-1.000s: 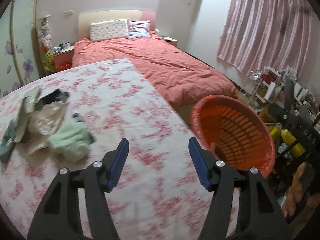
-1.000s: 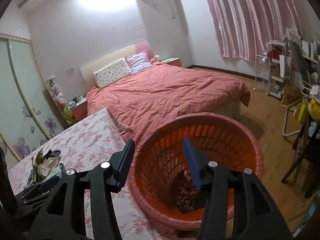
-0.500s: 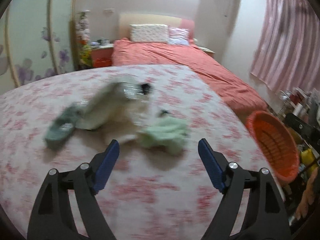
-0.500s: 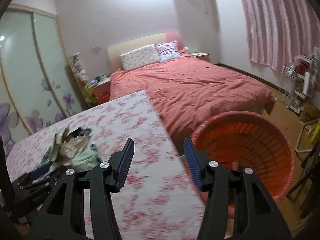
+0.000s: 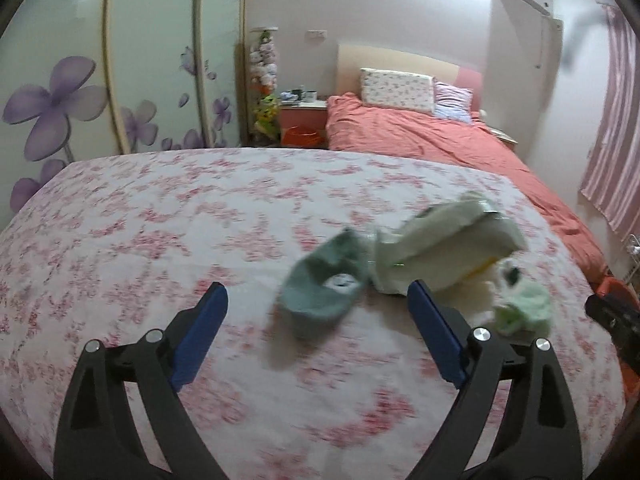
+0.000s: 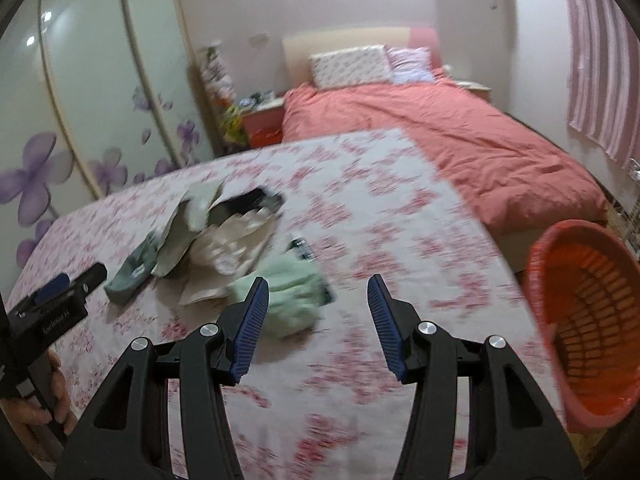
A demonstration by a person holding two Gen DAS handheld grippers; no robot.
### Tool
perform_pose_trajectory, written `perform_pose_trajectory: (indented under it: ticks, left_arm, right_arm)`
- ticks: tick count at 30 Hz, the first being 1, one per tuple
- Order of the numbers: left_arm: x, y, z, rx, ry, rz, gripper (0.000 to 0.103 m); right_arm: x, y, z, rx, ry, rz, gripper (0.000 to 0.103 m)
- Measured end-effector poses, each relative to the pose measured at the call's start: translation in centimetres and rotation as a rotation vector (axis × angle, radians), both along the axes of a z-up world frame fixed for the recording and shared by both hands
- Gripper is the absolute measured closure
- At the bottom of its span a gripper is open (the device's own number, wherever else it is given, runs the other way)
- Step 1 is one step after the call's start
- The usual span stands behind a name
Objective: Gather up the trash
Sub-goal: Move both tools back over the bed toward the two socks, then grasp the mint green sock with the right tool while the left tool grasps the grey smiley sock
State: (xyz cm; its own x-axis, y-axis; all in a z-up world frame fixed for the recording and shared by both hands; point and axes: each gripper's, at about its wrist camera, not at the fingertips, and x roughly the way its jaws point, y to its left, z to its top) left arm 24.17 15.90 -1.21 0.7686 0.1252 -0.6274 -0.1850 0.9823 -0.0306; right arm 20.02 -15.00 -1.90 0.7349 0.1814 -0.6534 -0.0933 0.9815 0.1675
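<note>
Left gripper [image 5: 316, 330], its 2 blue-padded jaws spread wide and holding nothing, hangs just above a table draped in a pink floral cloth [image 5: 168, 220], aimed at the litter heaped there. Right gripper [image 6: 318, 312], likewise spread and empty, hovers near the same heap from the other side. Beyond the table lies a bed with a coral quilt [image 6: 460, 136]; off the table's right edge, beside the bed, an orange plastic basket [image 6: 560, 264] sits tilted with its mouth toward the table, apparently to receive what is picked up. In the heap, largest first, lie a torn pale paper wrapper [image 5: 436, 248], a crumpled mint-green wad [image 6: 294, 290], a grey-green pouch-like scrap [image 5: 324, 284] lying between the left jaws in view, and 1 small dark object [image 6: 302, 248], too blurred to name.
</note>
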Motion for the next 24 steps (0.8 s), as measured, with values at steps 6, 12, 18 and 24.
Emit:
perform_pose_trajectory:
  ticks: [6, 12, 18, 24]
  left_arm:
    - [0.9, 1.3, -1.1, 0.009, 0.037, -0.005, 0.013]
    - [1.8, 1.5, -2.1, 0.004, 0.06, -0.017, 0.014]
    - [2.5, 1.4, -2.8, -0.002, 0.085, -0.026, 0.014]
    - [3.4, 1.2, -3.3, -0.01, 0.112, -0.043, 0.013]
  right_arm:
    - [1.7, 2.9, -1.1, -0.032, 0.039, 0.039, 0.053]
    - [3.1, 4.6, -2.5, -0.091, 0.096, 0.051, 0.053]
    - [3.0, 4.7, -3.5, -0.103, 0.122, 0.051, 0.086]
    - [1.7, 3.8, -2.5, -0.071, 0.083, 0.037, 0.095]
